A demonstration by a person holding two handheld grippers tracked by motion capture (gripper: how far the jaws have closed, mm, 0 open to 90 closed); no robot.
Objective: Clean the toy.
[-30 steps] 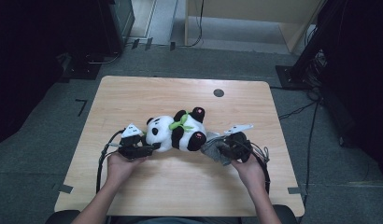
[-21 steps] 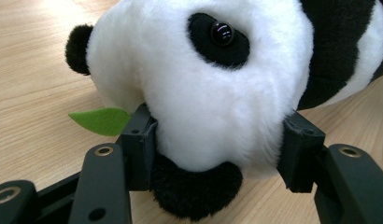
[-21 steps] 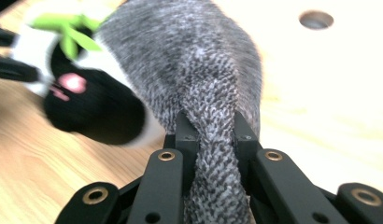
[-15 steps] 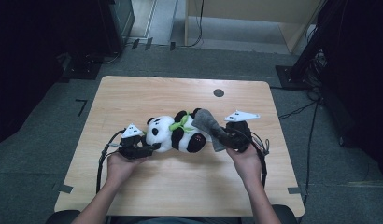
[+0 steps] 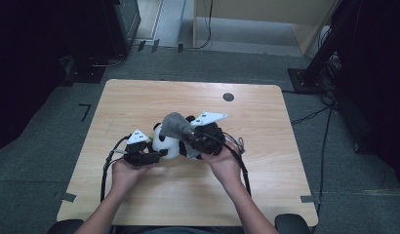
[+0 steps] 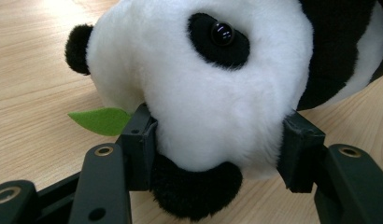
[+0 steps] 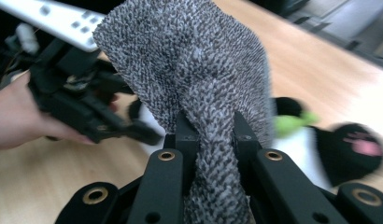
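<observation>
One plush panda (image 5: 174, 141), one grey knitted cloth (image 5: 176, 124), two handheld grippers: left gripper (image 5: 154, 156), right gripper (image 5: 190, 138). Two hands. One wooden table (image 5: 266, 161) with one dark round hole (image 5: 228, 96) at far right.

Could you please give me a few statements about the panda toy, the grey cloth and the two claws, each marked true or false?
1. The left claw is shut on the panda's head. True.
2. The right claw is open with nothing in it. False: it pinches the grey knitted cloth.
3. The panda lies on the wooden table. True.
4. The green leaf is red. False: it is green.
</observation>
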